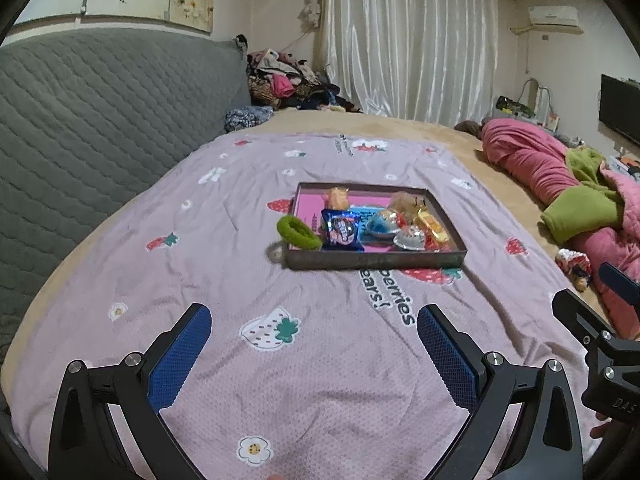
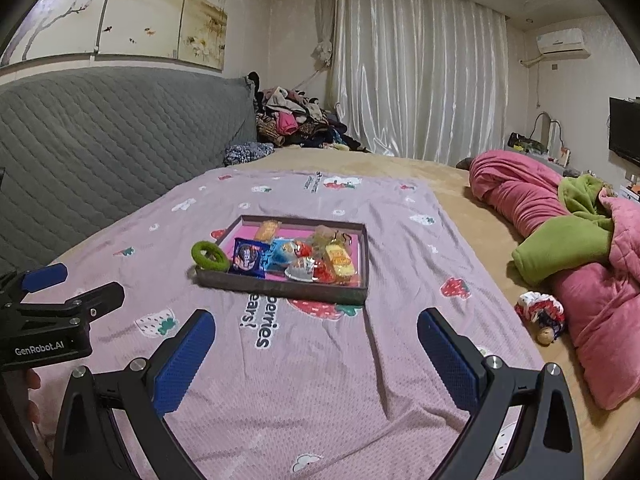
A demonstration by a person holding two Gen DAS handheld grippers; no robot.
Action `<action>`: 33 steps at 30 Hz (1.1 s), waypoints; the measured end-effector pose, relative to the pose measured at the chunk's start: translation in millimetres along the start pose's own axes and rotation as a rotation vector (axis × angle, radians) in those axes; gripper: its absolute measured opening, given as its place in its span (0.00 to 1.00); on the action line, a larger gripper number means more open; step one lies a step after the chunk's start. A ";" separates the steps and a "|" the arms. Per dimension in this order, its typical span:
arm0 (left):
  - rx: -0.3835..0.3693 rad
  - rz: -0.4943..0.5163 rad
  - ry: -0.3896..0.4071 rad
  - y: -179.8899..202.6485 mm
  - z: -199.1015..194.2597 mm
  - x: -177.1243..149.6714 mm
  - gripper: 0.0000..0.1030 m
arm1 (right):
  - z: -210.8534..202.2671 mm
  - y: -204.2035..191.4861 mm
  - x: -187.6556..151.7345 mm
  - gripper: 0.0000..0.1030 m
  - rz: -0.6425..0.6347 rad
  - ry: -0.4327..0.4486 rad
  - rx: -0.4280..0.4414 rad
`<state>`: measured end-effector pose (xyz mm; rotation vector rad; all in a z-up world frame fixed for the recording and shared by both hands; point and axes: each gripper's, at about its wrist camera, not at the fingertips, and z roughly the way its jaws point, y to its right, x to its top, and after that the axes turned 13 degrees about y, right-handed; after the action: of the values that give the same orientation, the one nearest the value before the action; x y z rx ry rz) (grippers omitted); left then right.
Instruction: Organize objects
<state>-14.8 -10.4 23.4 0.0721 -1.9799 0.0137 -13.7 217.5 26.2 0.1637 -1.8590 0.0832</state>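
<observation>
A shallow dark tray (image 1: 372, 261) (image 2: 280, 286) with a pink floor sits on the lilac strawberry-print sheet in the middle of the bed. It holds several wrapped snacks, among them a blue packet (image 1: 340, 232) (image 2: 249, 258) and a yellow one (image 1: 434, 226) (image 2: 339, 262). A green hair scrunchie (image 1: 298, 233) (image 2: 209, 255) leans on the tray's left rim. My left gripper (image 1: 314, 334) is open and empty, well short of the tray. My right gripper (image 2: 316, 338) is open and empty, also short of it.
A grey quilted headboard (image 1: 92, 120) runs along the left. Pink and green bedding (image 2: 580, 240) is piled at the right, with a small doll (image 2: 540, 316) beside it. Clothes are heaped at the far end by white curtains.
</observation>
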 end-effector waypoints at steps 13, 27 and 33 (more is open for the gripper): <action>-0.013 0.005 -0.008 2.1 28.2 -32.3 1.00 | 22.6 -2.4 -37.7 0.99 0.012 -0.024 0.015; -0.024 0.016 -0.047 2.9 57.0 -61.0 1.00 | 48.2 -0.3 -73.0 0.99 0.033 -0.082 0.010; -0.025 0.013 -0.050 3.0 62.1 -64.6 1.00 | 52.8 3.1 -80.4 0.99 0.047 -0.088 0.004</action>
<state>-46.2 -7.2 -60.5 0.0437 -2.0305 -0.0047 -41.4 218.8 -65.9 0.1275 -1.9504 0.1136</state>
